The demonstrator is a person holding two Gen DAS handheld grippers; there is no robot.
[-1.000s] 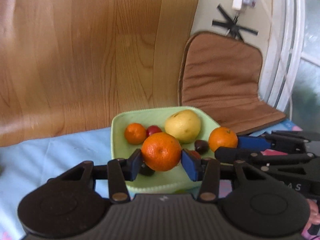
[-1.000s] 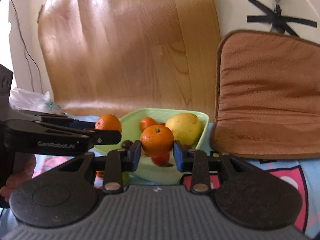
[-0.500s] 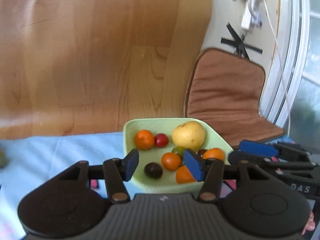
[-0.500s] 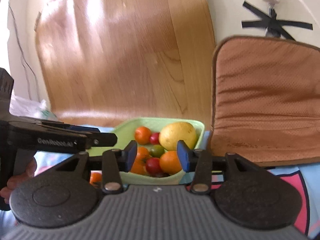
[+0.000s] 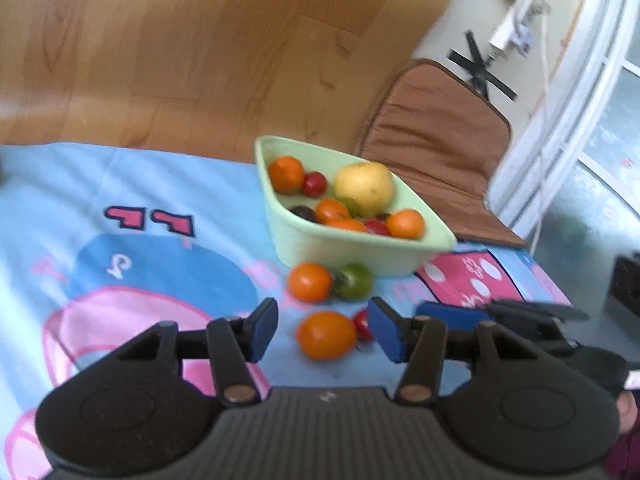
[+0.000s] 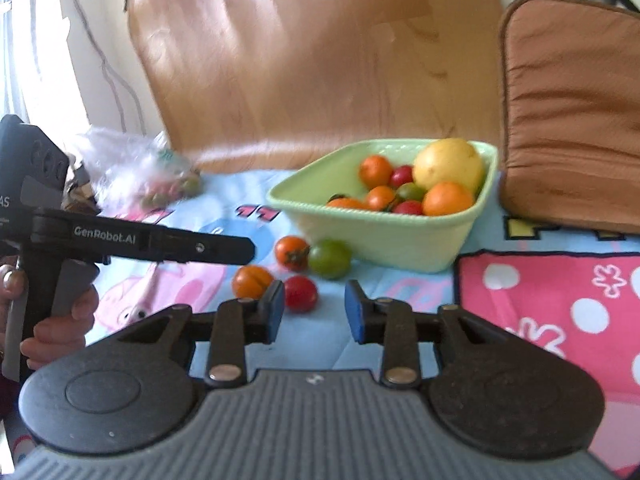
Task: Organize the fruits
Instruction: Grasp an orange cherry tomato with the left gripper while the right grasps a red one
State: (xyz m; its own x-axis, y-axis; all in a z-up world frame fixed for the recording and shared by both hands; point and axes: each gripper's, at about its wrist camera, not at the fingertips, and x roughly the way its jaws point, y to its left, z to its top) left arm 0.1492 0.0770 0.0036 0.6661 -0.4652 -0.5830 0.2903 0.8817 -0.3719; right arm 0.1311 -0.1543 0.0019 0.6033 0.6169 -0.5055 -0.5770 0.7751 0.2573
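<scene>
A pale green bowl holds several oranges, small tomatoes and a yellow pear. In front of it on the cloth lie an orange tomato, a green tomato, a second orange tomato and a red tomato. My left gripper is open and empty, above the nearer orange tomato. My right gripper is open and empty, just right of the red tomato.
The cloth is light blue with pink cartoon prints. A brown cushion leans behind the bowl on the right. A wooden panel stands behind. A clear bag of fruit lies far left.
Both grippers opened and dropped their oranges into the bowl a second ago. Since then both have pulled back and tilted down, which brings the loose tomatoes on the cloth into view.
</scene>
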